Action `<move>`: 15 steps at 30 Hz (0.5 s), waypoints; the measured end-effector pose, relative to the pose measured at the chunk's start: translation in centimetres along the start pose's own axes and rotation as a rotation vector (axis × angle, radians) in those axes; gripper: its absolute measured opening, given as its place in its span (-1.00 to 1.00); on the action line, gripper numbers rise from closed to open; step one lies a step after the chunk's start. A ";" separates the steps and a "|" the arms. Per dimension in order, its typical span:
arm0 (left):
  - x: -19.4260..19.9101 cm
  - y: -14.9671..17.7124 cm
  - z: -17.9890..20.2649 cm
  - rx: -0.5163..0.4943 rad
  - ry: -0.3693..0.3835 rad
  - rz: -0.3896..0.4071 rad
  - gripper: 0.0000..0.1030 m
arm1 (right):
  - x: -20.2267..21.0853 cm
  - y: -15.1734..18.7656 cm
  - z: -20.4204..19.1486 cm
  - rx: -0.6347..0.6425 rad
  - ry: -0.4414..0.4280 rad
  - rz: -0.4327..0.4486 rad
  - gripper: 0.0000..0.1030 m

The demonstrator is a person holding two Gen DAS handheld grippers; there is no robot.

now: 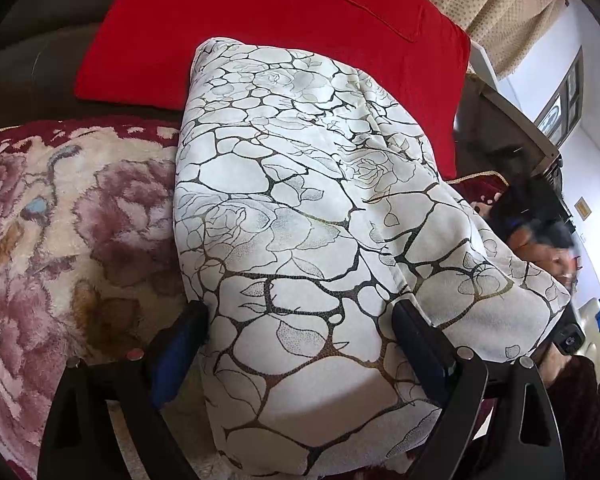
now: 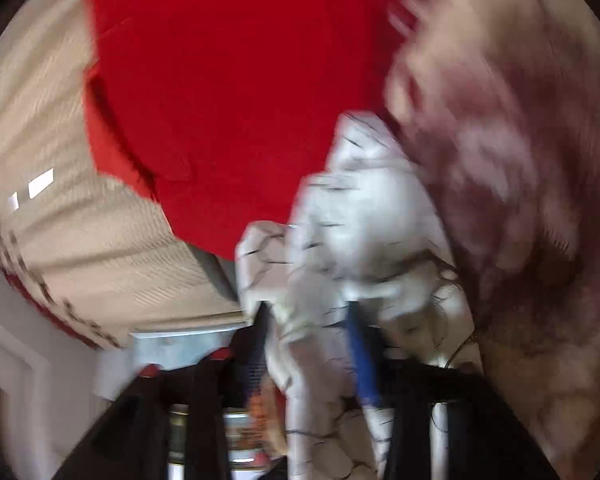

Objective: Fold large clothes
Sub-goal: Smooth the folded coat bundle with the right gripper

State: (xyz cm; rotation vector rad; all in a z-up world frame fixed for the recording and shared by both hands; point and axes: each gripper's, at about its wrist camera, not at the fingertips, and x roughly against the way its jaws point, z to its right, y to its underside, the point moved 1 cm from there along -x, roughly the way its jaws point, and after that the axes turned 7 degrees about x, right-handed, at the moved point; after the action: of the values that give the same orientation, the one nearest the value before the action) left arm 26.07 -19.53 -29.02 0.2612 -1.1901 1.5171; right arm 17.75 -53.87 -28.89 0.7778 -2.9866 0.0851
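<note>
From my left wrist camera, the white cloth with the black crackle-and-rose print fills the middle, folded into a thick bundle that runs from 12 o'clock down past the bottom edge. My left gripper has its fingers set wide apart, one blue pad at 8 o'clock and one at 4 o'clock, straddling the bundle's near end; I cannot tell whether the pads press it. The bundle's left edge is a clean fold lying on the floral plush blanket, which spreads open toward 9 o'clock. A red cloth lies flat beyond the bundle at 12 o'clock, its lower edge tucked under it. At 3 o'clock the cloth's right edge drops off toward dark furniture and a cream curtain.

My right wrist view is badly blurred. My right gripper is clamped on a bunched corner of the same white cloth, between the fingers at 6 o'clock. Red cloth sits at 12 o'clock, blanket at 3 o'clock, curtain at 9 o'clock.
</note>
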 end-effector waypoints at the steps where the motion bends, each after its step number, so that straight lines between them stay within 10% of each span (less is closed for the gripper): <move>1: 0.0 0.0 0.1 -0.007 -0.009 -0.001 0.80 | 0.4 0.1 -1.9 0.084 0.014 0.028 0.12; 5: -0.2 0.0 0.7 -0.035 -0.044 -0.009 0.80 | -0.2 2.3 -8.6 0.388 0.067 0.051 0.11; 9: -0.4 0.1 1.1 -0.067 -0.075 -0.013 0.80 | -4.4 5.3 -9.9 0.545 0.156 -0.107 -0.22; 11: -0.4 0.1 1.3 -0.070 -0.077 -0.015 0.80 | -6.7 4.9 -7.1 0.511 0.337 -0.187 -0.41; 12: -0.2 0.0 1.4 -0.072 -0.067 -0.016 0.80 | -7.2 4.0 -4.0 0.442 0.467 -0.204 -1.00; 15: 0.9 -0.5 1.2 -0.065 -0.034 -0.022 0.80 | -5.8 2.2 0.3 0.240 0.341 -0.205 -1.00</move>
State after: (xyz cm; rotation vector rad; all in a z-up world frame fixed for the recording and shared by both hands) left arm 25.69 -19.96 -27.55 0.2566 -1.2576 1.4571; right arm 21.72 -49.16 -29.63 0.9750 -2.5889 0.5179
